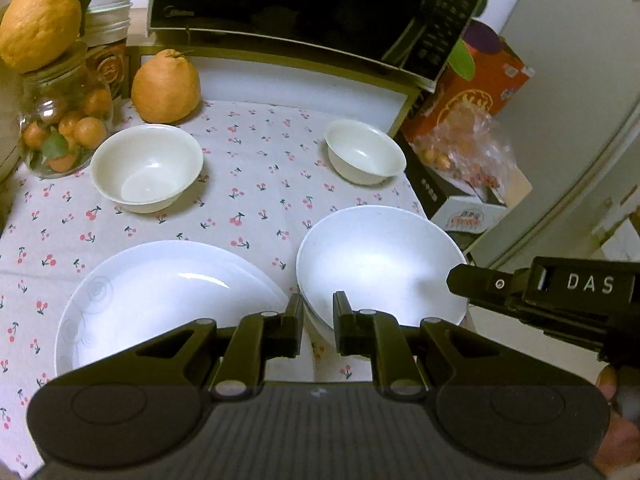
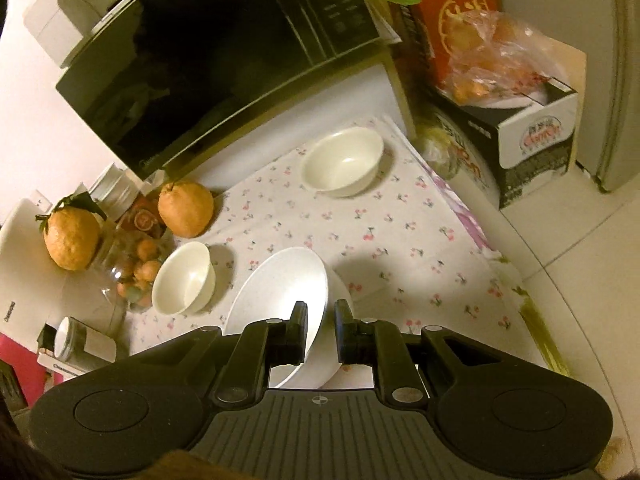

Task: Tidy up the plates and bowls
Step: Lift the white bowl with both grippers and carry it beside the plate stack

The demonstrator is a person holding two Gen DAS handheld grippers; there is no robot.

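Inspecting the tabletop (image 1: pixel 256 184) from left to right, I find little sorted as yet. At far left a jar of small oranges (image 1: pixel 64 136) stands beside the first small bowl (image 1: pixel 146 168), which sits alone and upright. Nearer me lies the patterned plate (image 1: pixel 160 304), flat on the cherry-print cloth. My left gripper (image 1: pixel 318 320) hangs over the gap between that plate and the large plate (image 1: pixel 376 264), jaws drawn narrow with nothing between them. The large plate appears to rest on another plate, judging by the rims at its near edge. My right gripper (image 2: pixel 320 324) has its jaws narrow about that large plate's near rim; whether the pads press it I cannot tell. Far right, the second small bowl (image 1: pixel 364 152) stands well apart. Judgement: both bowls remain unstacked, and the patterned plate is yet to join the others.
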